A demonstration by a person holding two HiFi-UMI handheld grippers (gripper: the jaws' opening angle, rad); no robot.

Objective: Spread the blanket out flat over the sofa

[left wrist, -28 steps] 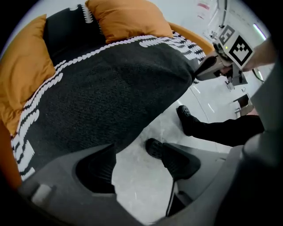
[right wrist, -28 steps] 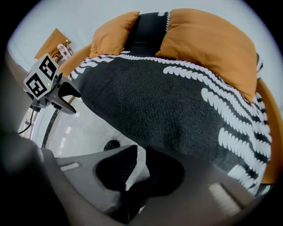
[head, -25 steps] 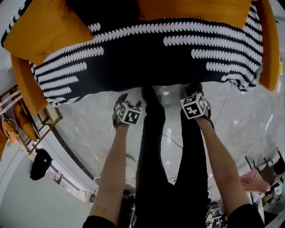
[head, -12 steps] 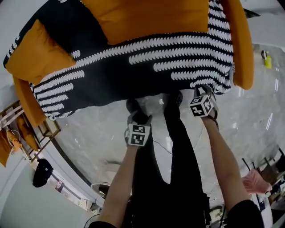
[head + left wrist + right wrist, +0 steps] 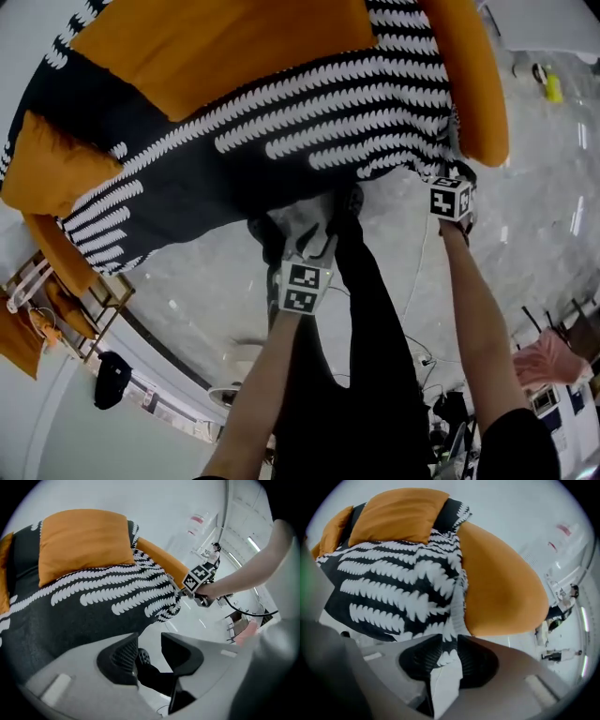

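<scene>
The orange upholstered sofa [image 5: 480, 94] carried the black knitted blanket with white leaf-like stripes [image 5: 309, 122] across its seat. The blanket's hem hung over the seat's front edge and its upper part lay under two orange cushions [image 5: 216, 47]. The right gripper [image 5: 449, 656] was clamped on the blanket's corner beside the sofa's right arm. The left gripper [image 5: 149, 639] stood narrowly parted, holding nothing. A one-sided pull would likely skew the cloth, bunch it against that arm, or slip the thin corner free.

A rough knitted blanket [image 5: 281, 141] covers the matt cloth sofa [image 5: 478, 84], above a glossy floor [image 5: 187, 272].
</scene>
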